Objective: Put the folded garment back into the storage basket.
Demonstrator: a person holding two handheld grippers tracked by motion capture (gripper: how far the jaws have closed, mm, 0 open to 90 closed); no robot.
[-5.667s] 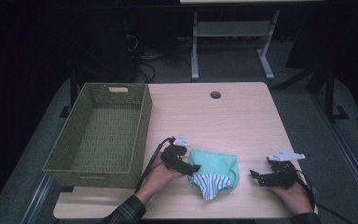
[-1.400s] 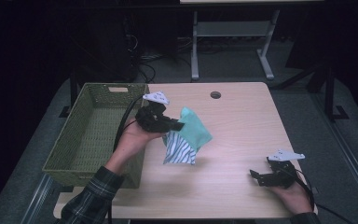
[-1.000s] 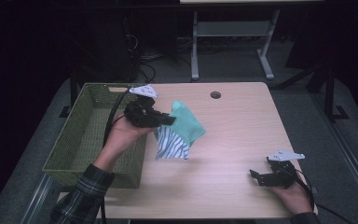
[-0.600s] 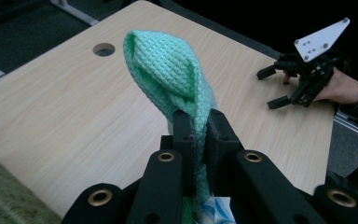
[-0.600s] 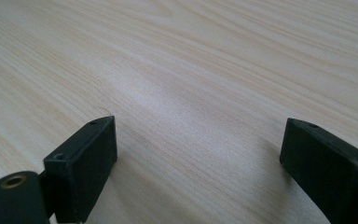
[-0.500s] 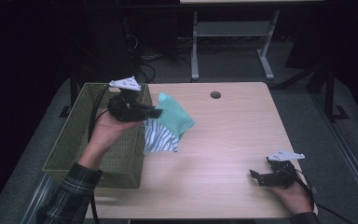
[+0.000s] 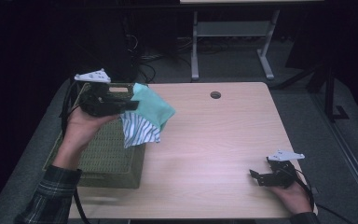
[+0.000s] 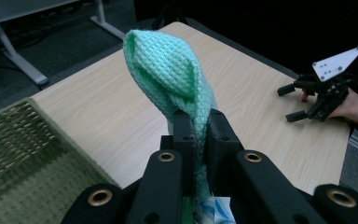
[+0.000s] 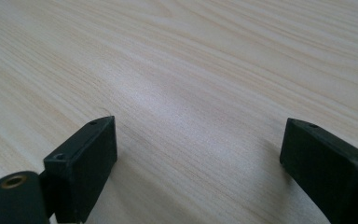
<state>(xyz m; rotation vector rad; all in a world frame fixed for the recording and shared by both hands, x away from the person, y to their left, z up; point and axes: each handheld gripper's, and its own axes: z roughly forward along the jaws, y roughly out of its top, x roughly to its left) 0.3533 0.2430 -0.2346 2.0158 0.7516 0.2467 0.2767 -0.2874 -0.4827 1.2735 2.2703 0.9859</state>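
From above, the left tongs [image 7: 129,105] hold a cloth [image 7: 147,119] in the air over the basket [image 7: 112,161] rim, its striped part hanging down. The left gripper view shows the jaws clamped on green knit and the basket's weave. The right tongs [image 7: 257,176] rest on the desk [image 7: 214,140], jaws apart with bare wood between them.

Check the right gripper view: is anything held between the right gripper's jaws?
No. The right gripper has its jaws standing wide apart, with bare wooden table between them.
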